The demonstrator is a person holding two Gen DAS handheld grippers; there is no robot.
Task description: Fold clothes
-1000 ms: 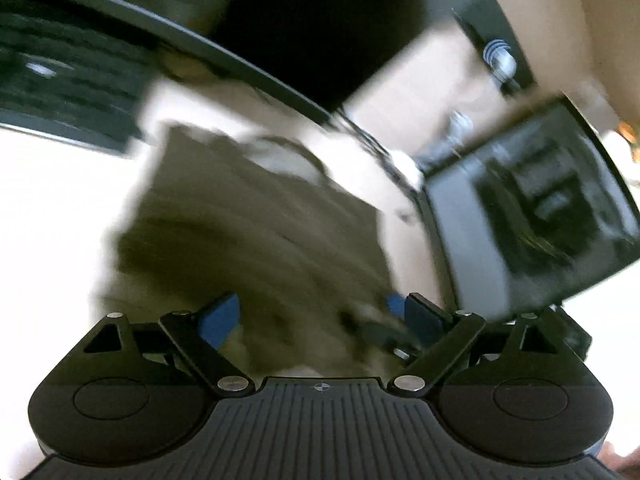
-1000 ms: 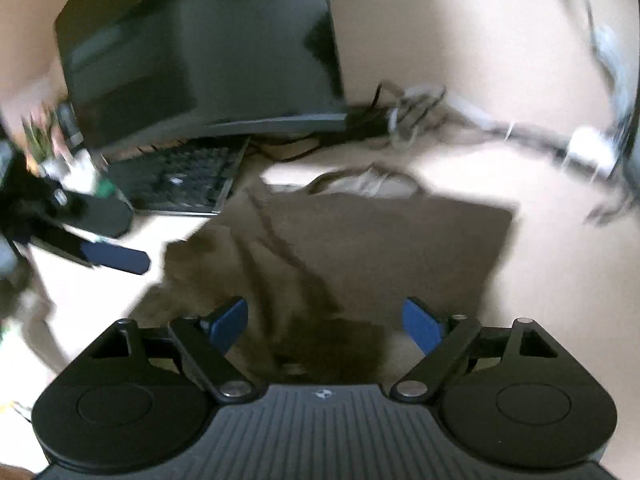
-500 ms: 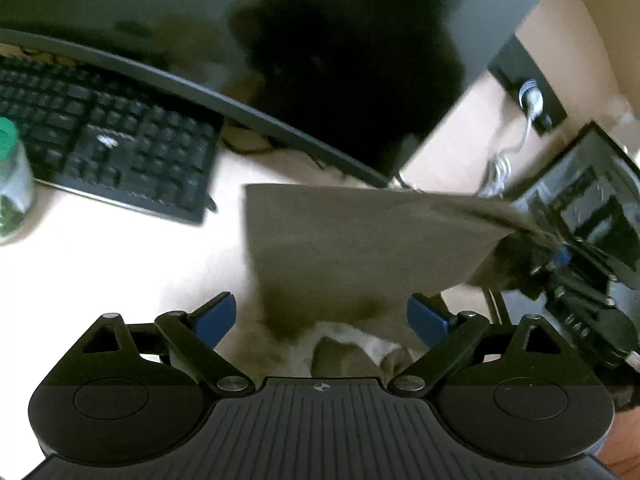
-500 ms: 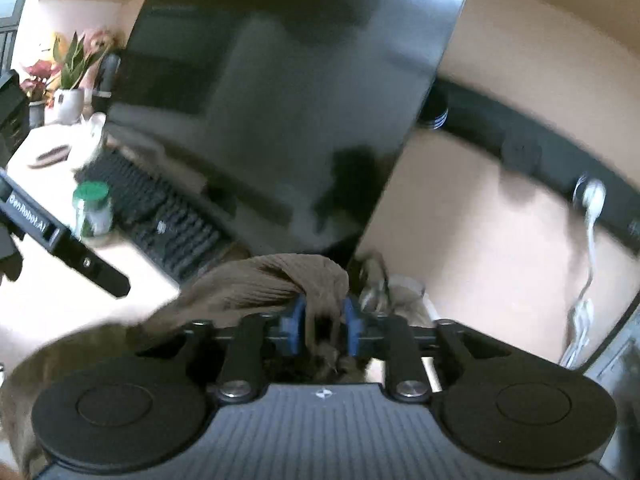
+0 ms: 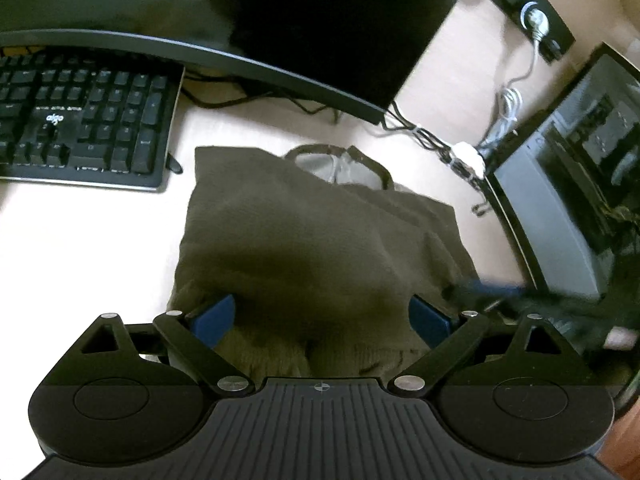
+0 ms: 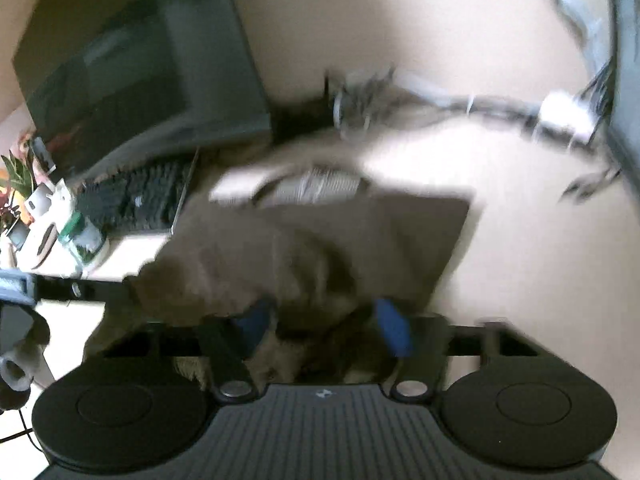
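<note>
While the right wrist view is smeared by motion, the left one is sharp, so most of this rests on it.

Garment: an olive-brown knitted top lies on the pale desk, just right of the black keyboard and in front of the curved monitor; its collar with grey lining points toward the monitor.
Fold state: the side nearer the keyboard looks doubled over in a straight edge, and the near hem bunches in soft lumps.
Long axis: runs from the collar by the monitor back toward both grippers.
Left gripper: blue pads spread wide, holding nothing; the hem lies directly between and ahead of them.
Right gripper: pads partly apart with cloth lumped between them; probably not clamped, but the blur leaves it unsure.
Second screen: stands on the far side of the garment from the keyboard.
Nearer hand: both sit at the hem; the left is centred on it.
Key relation: any further fold would carry the hem away from the fingers toward the collar.
</note>
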